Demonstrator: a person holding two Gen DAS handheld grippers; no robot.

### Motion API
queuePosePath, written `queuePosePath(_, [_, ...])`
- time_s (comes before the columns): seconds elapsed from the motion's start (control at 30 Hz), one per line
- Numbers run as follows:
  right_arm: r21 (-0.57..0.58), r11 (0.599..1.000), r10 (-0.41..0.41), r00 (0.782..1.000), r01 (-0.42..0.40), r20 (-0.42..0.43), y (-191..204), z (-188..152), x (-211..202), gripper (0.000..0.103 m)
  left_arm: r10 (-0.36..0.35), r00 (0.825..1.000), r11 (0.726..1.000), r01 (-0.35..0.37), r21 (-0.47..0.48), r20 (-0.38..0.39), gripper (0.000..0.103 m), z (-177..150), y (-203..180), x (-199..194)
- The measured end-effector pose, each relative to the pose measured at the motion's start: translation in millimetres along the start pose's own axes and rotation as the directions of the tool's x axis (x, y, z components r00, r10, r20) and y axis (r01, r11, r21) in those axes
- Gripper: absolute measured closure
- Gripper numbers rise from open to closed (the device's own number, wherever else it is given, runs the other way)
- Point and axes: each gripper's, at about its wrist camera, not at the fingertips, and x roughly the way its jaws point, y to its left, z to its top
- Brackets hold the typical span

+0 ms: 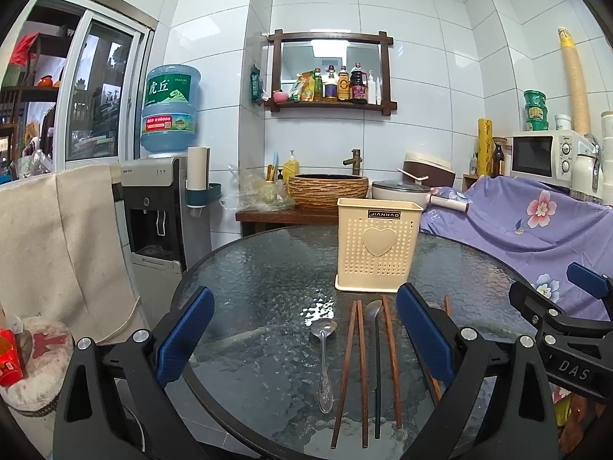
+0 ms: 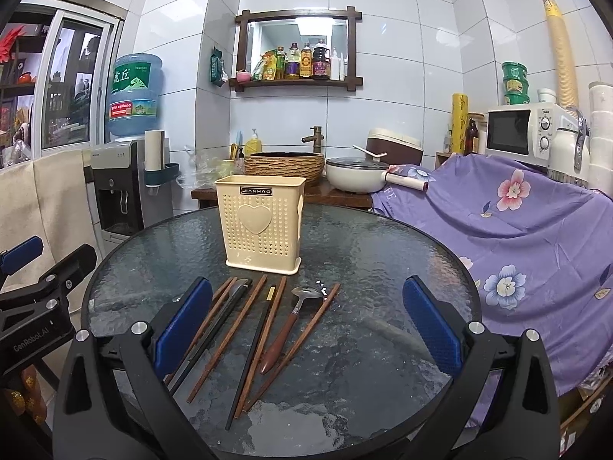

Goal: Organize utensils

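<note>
- Left wrist view: left gripper (image 1: 304,345) hangs over the near edge of the round glass tabletop (image 1: 249,268), jaws spread wide with nothing between them.
- Utensils lie loose on the glass below it: a metal spoon (image 1: 324,360), a pair of wooden chopsticks (image 1: 354,368) just beside it, then a dark-handled spoon (image 1: 376,360) and a single chopstick (image 1: 391,360).
- Cream utensil holder (image 1: 377,245) stands upright beyond the row, near but apart from the utensil tips. Its inside is not visible from here.
- Part of the right gripper's frame shows at this view's right edge.
- Right wrist view: right gripper (image 2: 306,329) is likewise fully open and holds nothing, hovering above the fan of utensils.
- Items here include a brown-handled spoon (image 2: 287,329), a black chopstick (image 2: 249,360) and several wooden ones. The holder (image 2: 260,226) sits just past them, upright.
- Judgement: sorting appears not yet begun; everything visible rests on the glass, so the step in hand is the first pick.
- Next move calls for lowering one gripper over a single utensil, closing across its shaft, then tipping it upright to drop into the holder. Thin, flat pieces on glass may slip or drag a neighbour.
</note>
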Motion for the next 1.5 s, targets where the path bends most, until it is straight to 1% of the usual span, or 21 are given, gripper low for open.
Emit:
queuePosePath(0.67, [0.006,1.0,-0.006,1.0,0.006,-0.014,-1.7,-3.5,6.0,0.005,-0.001,1.0,1.0,0.001,0.008,-0.007,0.009,-0.4,0.9,3.4])
queuePosePath(0.73, [0.022,1.0,0.011,0.999,-0.01,-0.042,-6.7,-4.5,13.0,0.005,0.001,1.0,1.0,0.0,0.019,-0.031,0.01,-2.0,0.6,8.9])
queuePosePath(0.8, [0.059,0.998,0.016,0.996,-0.011,-0.085,-18.0,-7.7,26.5,0.005,0.0,0.996,1.0,0.002,0.022,-0.084,0.013,-3.6,3.9,21.4])
queuePosePath(0.83, [0.068,0.998,0.009,0.994,-0.001,-0.11,-22.9,-9.7,34.3,0.005,-0.015,0.991,1.0,0.017,0.012,-0.132,0.019,-5.9,10.1,32.7])
queuePosePath(0.87, [0.072,0.997,-0.003,0.99,0.014,-0.144,-28.7,-12.0,43.8,0.005,-0.026,0.986,1.0,0.026,-0.004,-0.167,0.023,-7.8,16.0,41.4])
queuePosePath(0.9, [0.073,0.997,-0.009,0.987,0.021,-0.161,-31.5,-13.6,48.9,0.005,-0.034,0.979,0.999,0.03,-0.022,-0.199,0.028,-9.7,22.2,49.7])
queuePosePath(0.93, [0.078,0.996,-0.021,0.983,0.036,-0.181,-37.4,-16.1,56.7,0.005,-0.039,0.972,0.999,0.031,-0.039,-0.231,0.031,-12.1,29.0,59.0])
queuePosePath(1.0, [0.08,0.995,-0.035,0.978,0.052,-0.207,-43.4,-18.6,67.3,0.006,-0.029,0.964,0.999,0.022,-0.032,-0.266,0.032,-15.2,34.8,71.5])
queuePosePath(1.03, [0.082,0.995,-0.035,0.975,0.054,-0.219,-44.9,-19.4,71.6,0.007,-0.028,0.962,1.0,0.023,-0.021,-0.272,0.033,-15.3,34.3,74.8])
queuePosePath(1.07, [0.083,0.995,-0.034,0.973,0.055,-0.228,-46.3,-20.0,76.1,0.011,-0.029,0.96,1.0,0.028,-0.008,-0.278,0.034,-15.4,33.7,77.7])
queuePosePath(1.13, [0.082,0.995,-0.027,0.968,0.049,-0.251,-46.7,-19.8,86.8,0.015,-0.045,0.95,0.999,0.051,0.009,-0.307,0.036,-15.4,31.3,87.5])
queuePosePath(1.2, [0.075,0.996,-0.021,0.962,0.042,-0.271,-46.7,-19.5,96.6,0.022,-0.061,0.938,0.997,0.073,0.022,-0.342,0.037,-15.3,28.8,98.0])
queuePosePath(1.23, [0.068,0.997,-0.018,0.959,0.039,-0.283,-46.0,-19.2,102.4,0.024,-0.062,0.928,0.996,0.083,0.041,-0.368,0.037,-14.7,25.9,106.4])
queuePosePath(1.27, [0.064,0.997,-0.016,0.955,0.036,-0.295,-45.7,-19.2,106.0,0.027,-0.058,0.923,0.995,0.084,0.052,-0.381,0.037,-15.1,23.5,110.6])
queuePosePath(1.3, [0.061,0.998,-0.009,0.949,0.03,-0.314,-45.9,-18.5,113.4,0.031,-0.055,0.914,0.994,0.089,0.068,-0.401,0.037,-14.6,21.3,117.5])
queuePosePath(1.33, [0.062,0.998,-0.005,0.946,0.026,-0.325,-46.1,-18.4,117.9,0.033,-0.058,0.909,0.993,0.095,0.07,-0.412,0.038,-15.6,19.1,119.6])
queuePosePath(1.37, [0.057,0.998,-0.01,0.938,0.032,-0.346,-46.7,-17.4,126.1,0.036,-0.066,0.902,0.992,0.103,0.066,-0.427,0.042,-15.1,18.4,124.4])
queuePosePath(1.4, [0.049,0.998,-0.011,0.932,0.031,-0.362,-46.7,-16.4,133.0,0.038,-0.082,0.891,0.991,0.119,0.055,-0.446,0.045,-15.1,18.1,130.6])
queuePosePath(1.43, [0.051,0.998,-0.001,0.927,0.022,-0.374,-46.9,-16.4,137.5,0.039,-0.088,0.886,0.991,0.125,0.051,-0.455,0.049,-15.8,18.0,133.9])
queuePosePath(1.5, [0.072,0.997,0.022,0.909,0.008,-0.417,-48.0,-15.3,153.1,0.043,-0.078,0.88,0.99,0.123,0.067,-0.468,0.053,-16.3,16.3,141.3])
